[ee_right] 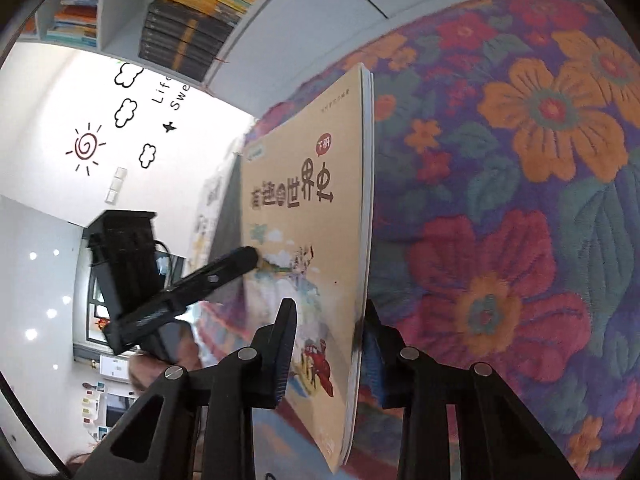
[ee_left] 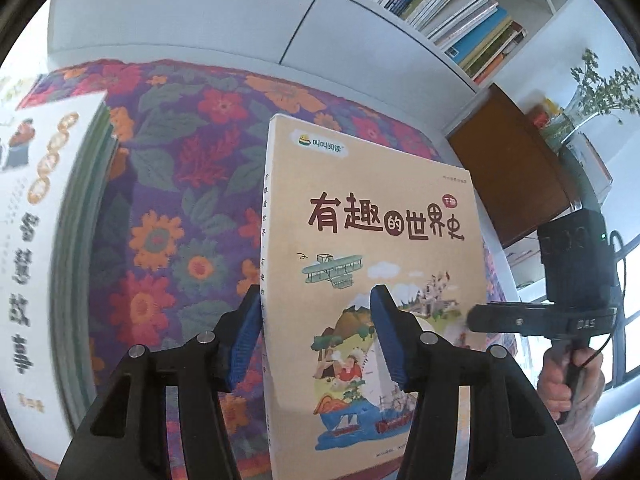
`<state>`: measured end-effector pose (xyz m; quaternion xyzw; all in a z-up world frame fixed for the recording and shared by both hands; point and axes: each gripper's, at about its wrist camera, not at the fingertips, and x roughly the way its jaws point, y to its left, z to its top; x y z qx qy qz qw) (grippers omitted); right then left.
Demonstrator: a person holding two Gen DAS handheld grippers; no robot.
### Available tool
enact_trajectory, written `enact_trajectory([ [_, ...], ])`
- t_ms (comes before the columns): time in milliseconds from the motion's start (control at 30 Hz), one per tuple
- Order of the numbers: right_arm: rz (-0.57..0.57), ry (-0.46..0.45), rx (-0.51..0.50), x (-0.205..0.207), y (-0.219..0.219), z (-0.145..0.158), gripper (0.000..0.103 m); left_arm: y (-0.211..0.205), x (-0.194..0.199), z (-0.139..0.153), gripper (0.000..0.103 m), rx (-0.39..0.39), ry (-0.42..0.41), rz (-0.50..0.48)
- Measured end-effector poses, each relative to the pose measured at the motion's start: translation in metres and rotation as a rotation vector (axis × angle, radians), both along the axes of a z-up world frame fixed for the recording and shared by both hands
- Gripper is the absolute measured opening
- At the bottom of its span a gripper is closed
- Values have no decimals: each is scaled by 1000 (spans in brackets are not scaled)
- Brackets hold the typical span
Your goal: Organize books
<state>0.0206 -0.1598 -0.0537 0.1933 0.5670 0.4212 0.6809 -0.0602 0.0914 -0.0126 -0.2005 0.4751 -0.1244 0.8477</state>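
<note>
Both tools, left and right, clench the tan book above the floral cloth.

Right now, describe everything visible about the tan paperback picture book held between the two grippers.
The tan paperback picture book has a matte cover with large brown Chinese title characters, a small logo at its top and cartoon drawings of a biplane, castle and ships. It is closed and raised above the floral cloth. The left gripper clamps its spine edge; the right gripper clamps the opposite page edge, where white pages show. Nothing else visibly touches it.
</note>
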Motion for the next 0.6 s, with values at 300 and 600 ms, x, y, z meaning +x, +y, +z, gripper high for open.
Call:
enact_trajectory([
  [300, -4, 97, 45, 5, 19, 29, 32, 22, -3, 39, 50, 6, -34, 26],
  [600, 16, 163, 56, 9, 52, 38, 32, 58, -11, 64, 50, 34, -73, 77],
])
